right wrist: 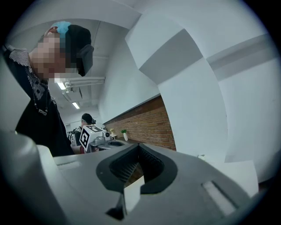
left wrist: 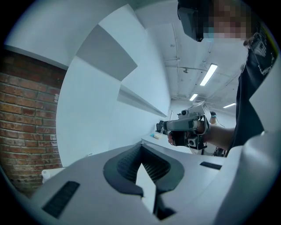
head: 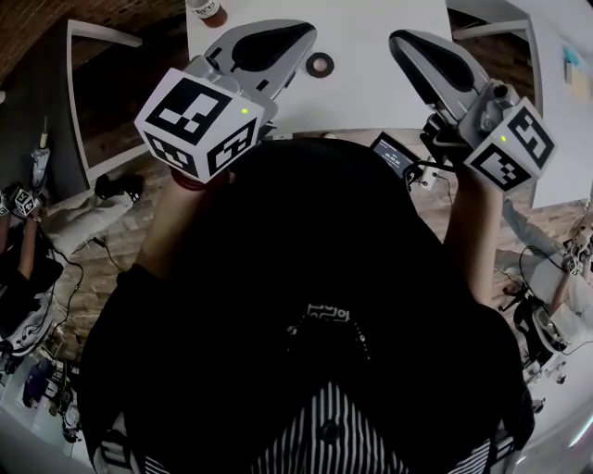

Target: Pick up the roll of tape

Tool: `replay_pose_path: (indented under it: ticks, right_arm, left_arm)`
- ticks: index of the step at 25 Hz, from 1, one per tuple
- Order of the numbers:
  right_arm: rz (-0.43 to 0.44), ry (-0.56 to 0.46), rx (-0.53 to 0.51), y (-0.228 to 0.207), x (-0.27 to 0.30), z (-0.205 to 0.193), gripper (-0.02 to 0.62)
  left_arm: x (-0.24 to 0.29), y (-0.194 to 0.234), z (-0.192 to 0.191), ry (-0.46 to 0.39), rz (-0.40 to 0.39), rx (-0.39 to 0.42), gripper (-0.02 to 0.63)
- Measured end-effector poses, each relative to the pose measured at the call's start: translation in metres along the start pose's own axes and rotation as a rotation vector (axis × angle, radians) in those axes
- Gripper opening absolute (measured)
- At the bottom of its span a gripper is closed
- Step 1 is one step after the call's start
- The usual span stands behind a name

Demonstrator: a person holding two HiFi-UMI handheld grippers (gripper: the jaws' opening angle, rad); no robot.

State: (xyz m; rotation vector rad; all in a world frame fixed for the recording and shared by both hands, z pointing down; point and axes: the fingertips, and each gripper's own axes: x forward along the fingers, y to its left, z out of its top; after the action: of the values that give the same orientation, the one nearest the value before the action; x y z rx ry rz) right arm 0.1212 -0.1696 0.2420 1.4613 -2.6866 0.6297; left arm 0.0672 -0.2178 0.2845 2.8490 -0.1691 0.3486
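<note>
In the head view, the roll of tape (head: 320,64) is a small dark ring lying flat on the white table (head: 371,93). My left gripper (head: 304,35) hovers over the table just left of the roll, jaws shut and empty. To the right of the roll, my right gripper (head: 400,41) is also shut with nothing in it. Both point roughly level, toward each other. The left gripper view shows its closed jaws and, beyond them, the right gripper (left wrist: 189,127) in a hand. The right gripper view shows closed jaws and the left gripper's marker cube (right wrist: 90,136). Neither gripper view shows the tape.
A small jar (head: 206,8) stands at the table's far left edge. A dark phone-like device (head: 393,153) sits by the near edge. A white frame (head: 82,102) stands left of the table and another white table (head: 565,111) is at the right. The floor is brick-patterned.
</note>
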Motion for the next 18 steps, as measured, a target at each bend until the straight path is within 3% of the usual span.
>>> replay_pose_path:
  ticks: [10, 18]
  right_arm:
    - [-0.1, 0.027, 0.044, -0.015, -0.028, -0.017, -0.003]
    - [-0.049, 0.053, 0.037, -0.012, -0.025, -0.022, -0.003]
  left_arm:
    - [0.018, -0.018, -0.012, 0.028, -0.074, -0.003, 0.005]
    - [0.009, -0.022, -0.017, 0.028, -0.015, -0.028, 0.005]
